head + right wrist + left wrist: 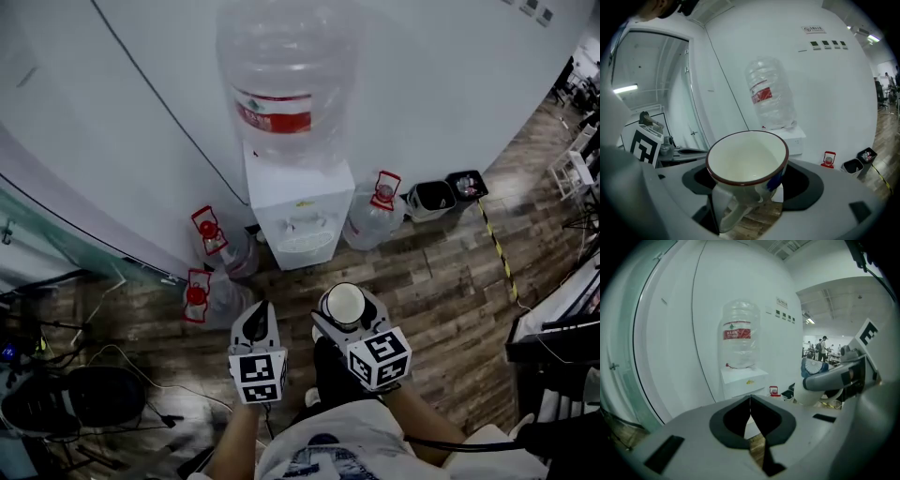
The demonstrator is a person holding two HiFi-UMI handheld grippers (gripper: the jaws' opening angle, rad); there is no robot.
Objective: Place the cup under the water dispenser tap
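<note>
A white cup (344,304) with a dark red rim sits upright in my right gripper (347,317), which is shut on it. In the right gripper view the cup (747,169) fills the jaws, handle toward the camera, empty inside. The white water dispenser (298,208) stands against the wall ahead, with a large clear bottle (283,82) on top and its tap recess (306,229) facing me. The cup is held well short of the dispenser. My left gripper (257,328) hangs beside the right one, shut and empty. The left gripper view shows its jaws closed together and the cup (809,391) at right.
Spare water bottles with red caps stand on the wooden floor left (212,240) (199,292) and right (375,212) of the dispenser. Two black bins (434,197) sit further right by a yellow-black floor stripe (497,247). Cables and a dark chair (67,397) lie at left.
</note>
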